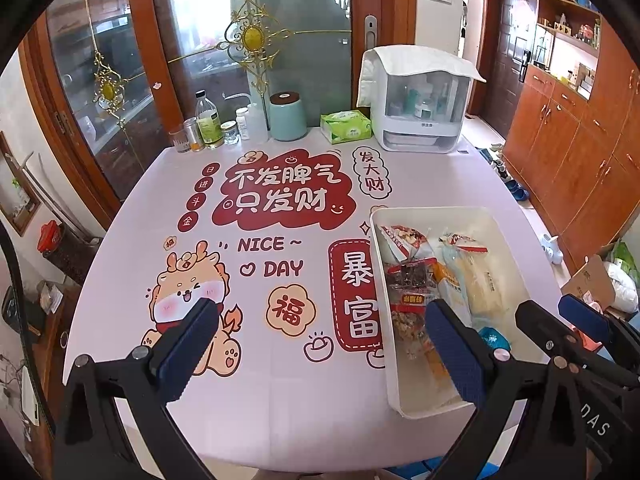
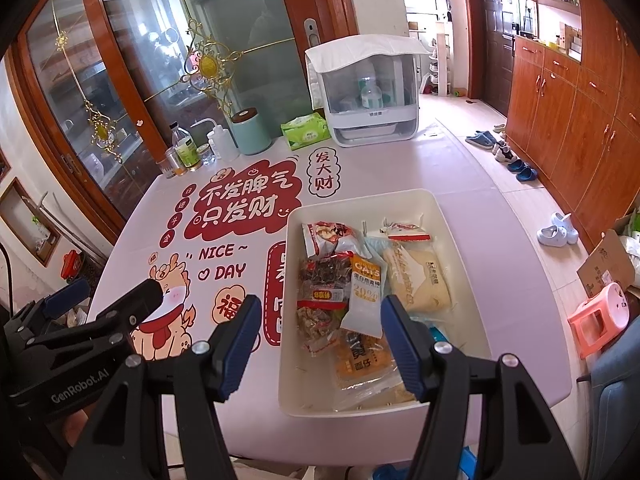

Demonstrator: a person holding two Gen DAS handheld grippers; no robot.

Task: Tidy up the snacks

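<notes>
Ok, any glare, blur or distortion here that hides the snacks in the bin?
Left wrist view: strong fisheye bending at the edges, and the left gripper finger covers part of the bin. Right wrist view: sharper, the oats packet label readable, mild shine on wrappers, and bright window glare behind.

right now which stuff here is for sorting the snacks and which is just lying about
For the job:
white bin
snack packets inside it
left gripper, open
right gripper, open

Just lying about:
tissue pack
teal canister
bottles and jars
covered storage box
</notes>
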